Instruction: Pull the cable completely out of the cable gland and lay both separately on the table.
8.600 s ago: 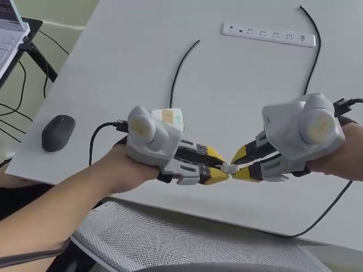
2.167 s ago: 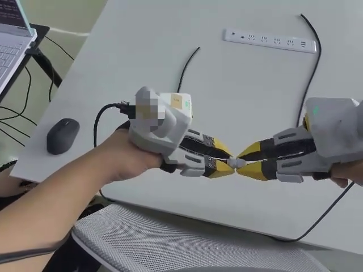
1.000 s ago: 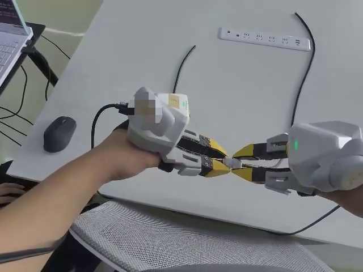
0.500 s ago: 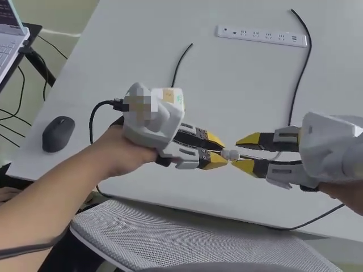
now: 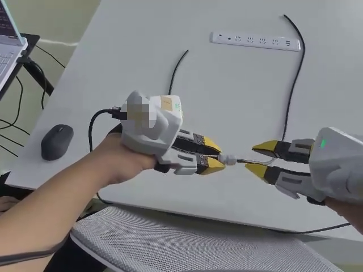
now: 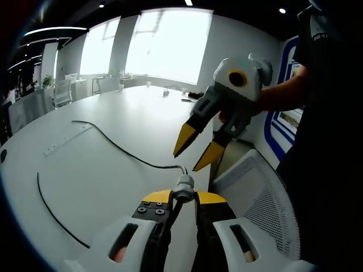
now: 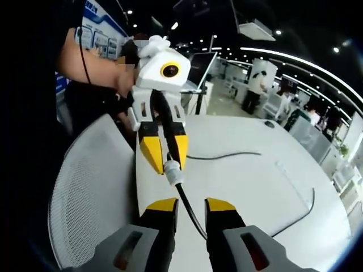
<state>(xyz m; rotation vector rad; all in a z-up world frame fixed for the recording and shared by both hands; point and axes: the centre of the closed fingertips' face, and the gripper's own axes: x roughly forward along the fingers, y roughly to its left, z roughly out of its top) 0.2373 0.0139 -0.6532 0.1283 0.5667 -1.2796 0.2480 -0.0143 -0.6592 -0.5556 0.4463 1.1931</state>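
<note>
Left gripper (image 5: 218,159) jaws tight on cable gland (image 5: 229,161); right gripper (image 5: 250,157) jaws apart around cable (image 7: 186,205)

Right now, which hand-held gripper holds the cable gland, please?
The left hand-held gripper, shut on the cable gland; the right hand-held gripper stands open.

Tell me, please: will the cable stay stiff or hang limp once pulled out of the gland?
Probably limp: the cable is thin and curves between the gland, held by the left gripper, and the open right gripper. It looks light, so it should pose little load. Being slim beside the jaws, it may slip unless gripped firmly.
</note>
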